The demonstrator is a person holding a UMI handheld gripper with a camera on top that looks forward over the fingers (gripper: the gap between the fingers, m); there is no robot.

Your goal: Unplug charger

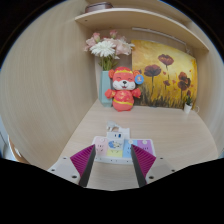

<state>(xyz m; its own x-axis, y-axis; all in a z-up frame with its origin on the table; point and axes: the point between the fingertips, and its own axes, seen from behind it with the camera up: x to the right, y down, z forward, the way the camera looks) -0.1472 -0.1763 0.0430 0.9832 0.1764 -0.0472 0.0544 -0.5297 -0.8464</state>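
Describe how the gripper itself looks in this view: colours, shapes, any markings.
The gripper shows as two fingers rising symmetrically at the bottom of the view. Each has a light grey, angular outer body and a magenta pad on its inner face; the pads look flat and roughly rectangular, tapering toward the tips. No cables, markings, sleeve or hand are visible on the jaws.
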